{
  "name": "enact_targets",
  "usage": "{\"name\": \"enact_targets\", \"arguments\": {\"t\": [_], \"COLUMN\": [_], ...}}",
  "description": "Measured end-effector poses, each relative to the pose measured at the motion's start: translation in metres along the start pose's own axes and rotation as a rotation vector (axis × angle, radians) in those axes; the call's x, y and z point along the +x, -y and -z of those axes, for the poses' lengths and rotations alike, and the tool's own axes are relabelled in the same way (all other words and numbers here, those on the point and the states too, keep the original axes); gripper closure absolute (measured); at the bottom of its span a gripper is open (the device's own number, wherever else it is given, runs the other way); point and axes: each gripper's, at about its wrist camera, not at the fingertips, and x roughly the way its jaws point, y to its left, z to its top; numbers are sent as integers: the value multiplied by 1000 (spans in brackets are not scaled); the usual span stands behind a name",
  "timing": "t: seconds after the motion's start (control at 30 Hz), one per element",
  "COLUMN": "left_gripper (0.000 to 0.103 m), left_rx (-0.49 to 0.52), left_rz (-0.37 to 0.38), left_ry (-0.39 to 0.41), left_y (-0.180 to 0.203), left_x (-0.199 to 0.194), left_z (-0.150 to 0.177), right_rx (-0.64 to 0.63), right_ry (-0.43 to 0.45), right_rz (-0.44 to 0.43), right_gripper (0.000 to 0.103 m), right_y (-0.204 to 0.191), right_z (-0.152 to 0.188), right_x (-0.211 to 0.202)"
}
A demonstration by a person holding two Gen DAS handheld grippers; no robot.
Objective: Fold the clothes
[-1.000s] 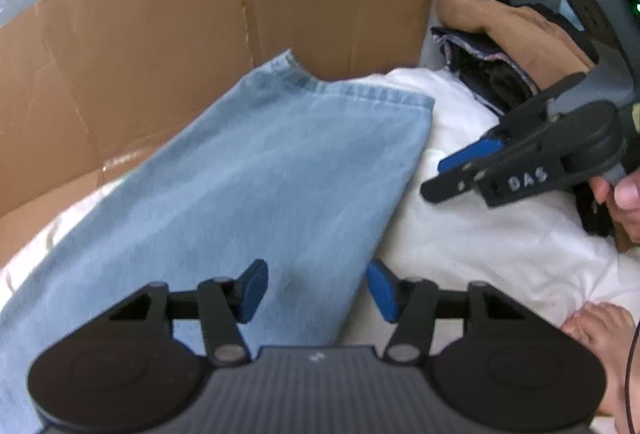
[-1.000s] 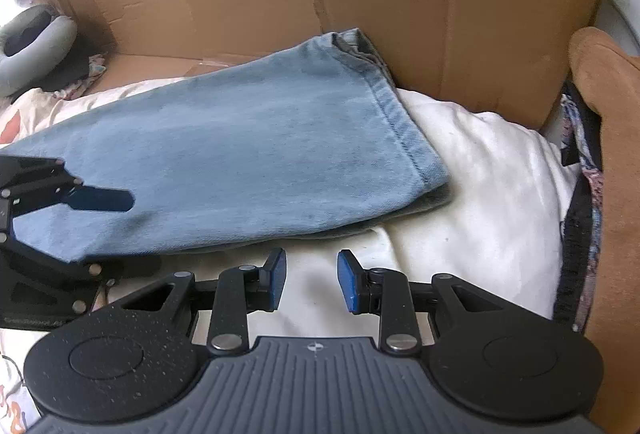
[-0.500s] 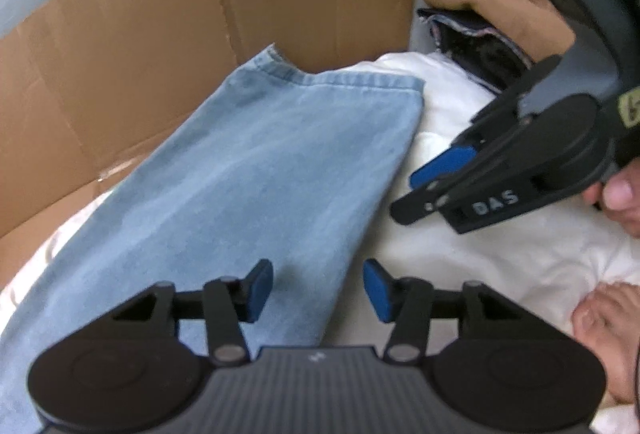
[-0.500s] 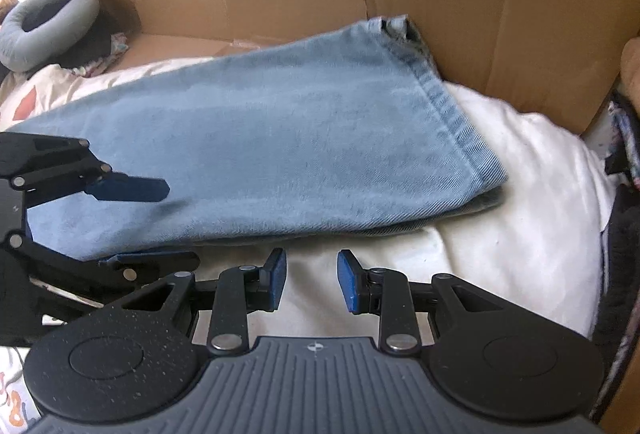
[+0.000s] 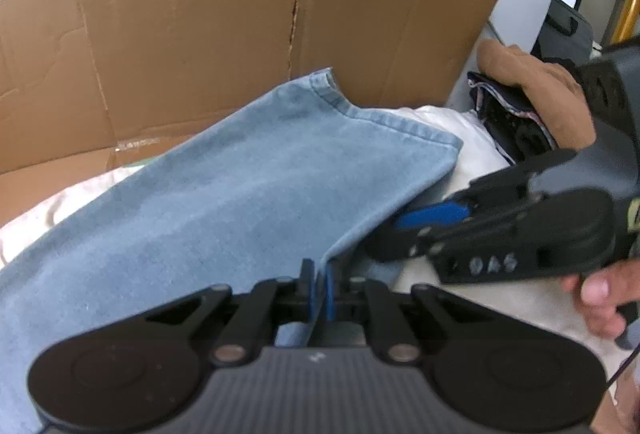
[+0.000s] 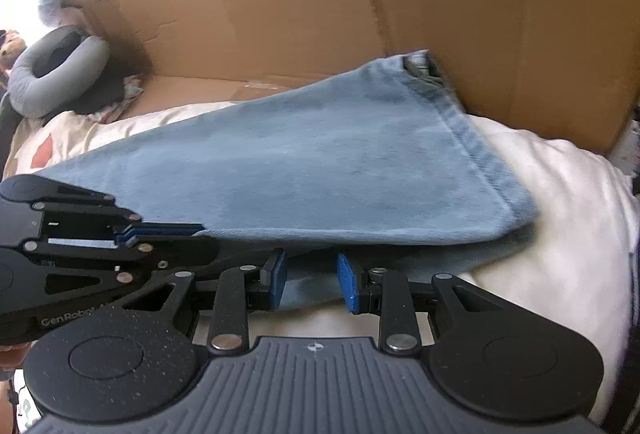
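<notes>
Jeans [image 5: 248,185], pale blue denim, hemmed leg on white bedding [image 6: 560,193]; edge clamped in left gripper [image 5: 319,292]; right gripper [image 6: 311,280] apart, lower denim layer between pads.

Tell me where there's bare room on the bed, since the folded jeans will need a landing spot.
Free: white bedding between the jeans' hem and the pile of clothes. A narrower strip lies at the near edge by the right gripper. Crowded: the cardboard walls the far side, the jeans fill the middle, and the left gripper pinches their edge.
</notes>
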Motion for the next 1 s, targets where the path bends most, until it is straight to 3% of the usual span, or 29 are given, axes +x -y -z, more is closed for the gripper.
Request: {"name": "enact_targets", "arguments": {"t": [0.23, 0.5, 0.6, 0.73, 0.9, 0.97, 1.0], "left_gripper": [97, 96, 94, 79, 72, 51, 46], "left_rx": [26, 151, 152, 152, 114, 117, 115], "left_rz": [2, -13, -6, 29, 66, 44, 30], "left_ry": [-10, -59, -66, -83, -89, -87, -83], "left_y": [5, 28, 27, 28, 20, 14, 10], "left_x": [4, 19, 19, 12, -13, -25, -32], "left_z": [2, 22, 22, 23, 26, 30, 32], "right_rx": [-66, -35, -20, -15, 11, 17, 18], "right_ry": [-47, -63, -66, -70, -56, -53, -52], "right_rz": [10, 3, 4, 19, 20, 14, 10], "right_gripper": [68, 69, 69, 69, 69, 69, 69], "right_y": [-7, -1, 0, 4, 9, 9, 9], "right_z": [13, 13, 15, 19, 20, 21, 21], "right_x": [10, 7, 4, -3, -15, -18, -19]}}
